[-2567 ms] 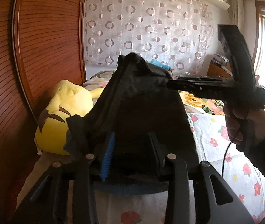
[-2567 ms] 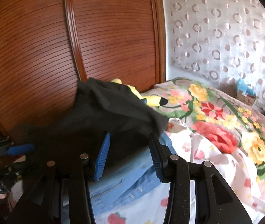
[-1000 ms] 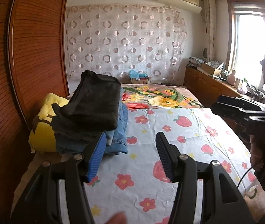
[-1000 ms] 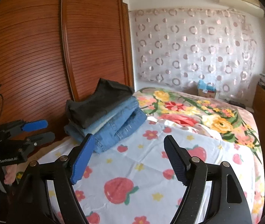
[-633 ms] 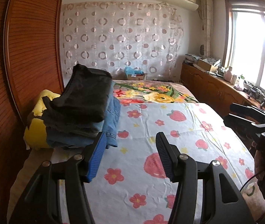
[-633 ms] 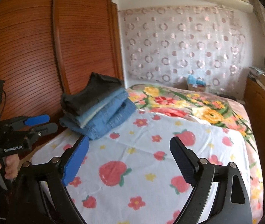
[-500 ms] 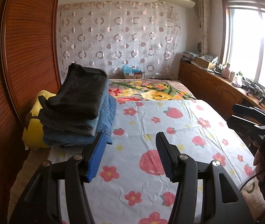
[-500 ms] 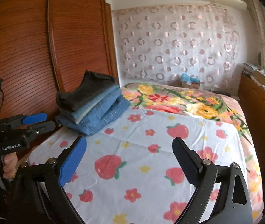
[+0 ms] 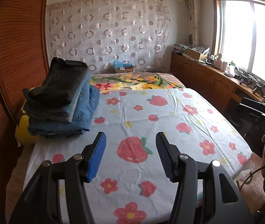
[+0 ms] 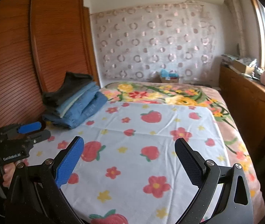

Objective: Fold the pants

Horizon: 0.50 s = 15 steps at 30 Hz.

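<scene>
With both grippers empty and hovering over the strawberry sheet (image 9: 169, 112), your work sits up and to the left of them: the dark pants (image 9: 59, 83) lie folded on top of the stack of jeans (image 9: 80, 112), in the middle left of the left wrist view, hard by the wooden headboard (image 9: 18, 46). In the right wrist view the same pile shows at middle left, with its long side running from lower left up toward the curtain (image 10: 151, 43).

Your left gripper (image 9: 130, 155) stands half spread with nothing between its pads; your right gripper (image 10: 129, 160) is spread wide, also with nothing in it.

Judging by this layout, the fold looks done and set down. If you need to square the pile, your left gripper is the nearer one: the stack lies just ahead and to the left of its blue pad (image 9: 97, 156). The right gripper would have to cross the open sheet to reach it.
</scene>
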Each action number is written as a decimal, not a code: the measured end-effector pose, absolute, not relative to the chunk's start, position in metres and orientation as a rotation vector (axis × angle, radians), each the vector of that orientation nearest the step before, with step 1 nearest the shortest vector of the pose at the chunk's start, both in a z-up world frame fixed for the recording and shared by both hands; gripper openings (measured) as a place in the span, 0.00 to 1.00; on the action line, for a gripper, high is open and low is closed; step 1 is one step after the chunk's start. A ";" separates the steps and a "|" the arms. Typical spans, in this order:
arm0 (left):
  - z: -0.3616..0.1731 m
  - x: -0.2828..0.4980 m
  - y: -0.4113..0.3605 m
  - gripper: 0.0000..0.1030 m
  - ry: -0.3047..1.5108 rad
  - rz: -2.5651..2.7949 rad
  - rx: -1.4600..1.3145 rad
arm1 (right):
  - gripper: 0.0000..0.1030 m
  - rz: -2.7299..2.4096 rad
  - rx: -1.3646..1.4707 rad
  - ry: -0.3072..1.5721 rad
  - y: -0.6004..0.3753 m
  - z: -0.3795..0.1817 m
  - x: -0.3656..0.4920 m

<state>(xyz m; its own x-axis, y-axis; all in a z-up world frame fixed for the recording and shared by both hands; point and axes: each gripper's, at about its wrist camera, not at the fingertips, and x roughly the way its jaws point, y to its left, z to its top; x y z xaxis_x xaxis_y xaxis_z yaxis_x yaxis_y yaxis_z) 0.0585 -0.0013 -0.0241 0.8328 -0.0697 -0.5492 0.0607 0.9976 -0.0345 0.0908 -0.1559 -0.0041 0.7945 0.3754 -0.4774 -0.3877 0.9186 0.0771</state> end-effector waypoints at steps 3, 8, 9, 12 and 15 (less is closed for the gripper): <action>-0.019 0.057 -0.007 0.53 0.576 -0.075 -0.010 | 0.97 0.370 -0.017 0.492 -0.166 0.001 0.085; -0.007 0.056 -0.014 0.53 0.573 -0.065 0.008 | 0.97 0.325 -0.001 0.469 -0.178 0.012 0.080; -0.004 0.056 -0.015 0.53 0.572 -0.065 0.008 | 0.97 0.315 -0.001 0.462 -0.180 0.015 0.079; 0.005 0.055 -0.015 0.53 0.560 -0.064 0.003 | 0.97 0.301 0.003 0.446 -0.183 0.022 0.074; 0.017 0.053 -0.016 0.53 0.538 -0.058 0.002 | 0.97 0.288 -0.004 0.422 -0.184 0.032 0.068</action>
<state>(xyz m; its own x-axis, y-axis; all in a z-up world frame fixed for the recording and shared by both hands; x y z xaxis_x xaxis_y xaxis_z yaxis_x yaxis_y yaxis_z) 0.0526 -0.0155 0.0169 0.8572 -0.0548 -0.5121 0.0559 0.9983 -0.0131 0.0678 -0.1842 0.0316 0.8725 0.2744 -0.4042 -0.2760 0.9595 0.0556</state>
